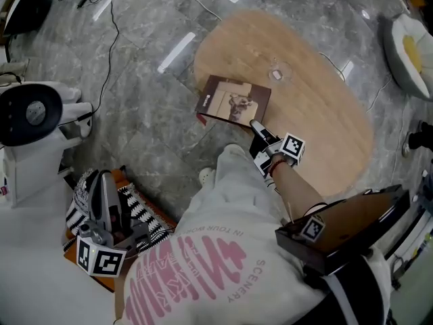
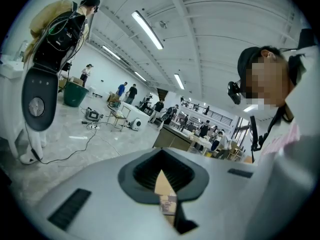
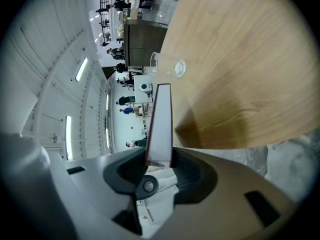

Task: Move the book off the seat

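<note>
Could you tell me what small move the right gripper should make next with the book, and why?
Probably carry the brown picture-cover book a little farther over the oval wooden table before letting go. The right gripper clamps its near edge, and its left corner overhangs the table's rim above the floor, so releasing here might let it tip off.

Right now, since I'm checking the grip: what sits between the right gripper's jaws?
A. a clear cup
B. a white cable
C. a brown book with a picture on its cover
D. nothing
C: the brown picture-cover book is clamped at one corner by the right gripper, at the edge of the oval wooden table.
</note>
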### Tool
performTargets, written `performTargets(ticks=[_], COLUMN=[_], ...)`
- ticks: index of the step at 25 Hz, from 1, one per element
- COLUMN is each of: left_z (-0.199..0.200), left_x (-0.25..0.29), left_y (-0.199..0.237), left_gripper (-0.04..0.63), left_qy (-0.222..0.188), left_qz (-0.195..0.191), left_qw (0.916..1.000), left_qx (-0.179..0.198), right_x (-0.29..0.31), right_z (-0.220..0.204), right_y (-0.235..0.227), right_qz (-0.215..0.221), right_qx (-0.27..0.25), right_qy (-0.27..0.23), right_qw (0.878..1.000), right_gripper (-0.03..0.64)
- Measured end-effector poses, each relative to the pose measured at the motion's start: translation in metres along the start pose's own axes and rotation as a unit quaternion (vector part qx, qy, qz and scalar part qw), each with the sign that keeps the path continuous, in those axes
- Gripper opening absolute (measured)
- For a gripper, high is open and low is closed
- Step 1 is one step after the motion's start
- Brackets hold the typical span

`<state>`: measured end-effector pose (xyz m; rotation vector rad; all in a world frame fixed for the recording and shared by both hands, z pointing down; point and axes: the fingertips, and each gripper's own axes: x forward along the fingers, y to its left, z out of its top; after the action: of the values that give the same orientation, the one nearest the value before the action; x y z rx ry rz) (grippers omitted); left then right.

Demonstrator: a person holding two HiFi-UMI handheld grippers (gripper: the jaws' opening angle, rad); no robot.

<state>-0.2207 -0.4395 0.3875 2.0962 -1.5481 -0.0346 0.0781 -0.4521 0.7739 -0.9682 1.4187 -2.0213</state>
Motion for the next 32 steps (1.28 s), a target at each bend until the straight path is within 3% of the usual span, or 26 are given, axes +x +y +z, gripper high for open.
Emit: performTargets(ticks=[8,19,32], left_z=[-0.005,-0.015,-0.024], left_x=[0.001,0.009,0.012], left_y=[0.005,0.003,0.007], left_gripper=[0.008,0.008,0.008], left_qy=[0.003,0.012,0.013], left_qz=[0.017,0.022,0.034], left_qw=[0.9998,0.9995,0.9981], left_qx=[-0.008,-0.02,-0.05], right_x=[-0.006,-0.022,-0.02], right_z=[0.011,0.02,0.022], right_y=[-0.02,-0.057,-0.068], right_qz=[-0.008,-0.093,-0.135], right_qx=[0.002,0.053,0.061], right_qy=[-0.01,-0.058,-0.055], right_qw=[1.0,0.993,0.987], right_gripper=[0.16,0.16,0.175])
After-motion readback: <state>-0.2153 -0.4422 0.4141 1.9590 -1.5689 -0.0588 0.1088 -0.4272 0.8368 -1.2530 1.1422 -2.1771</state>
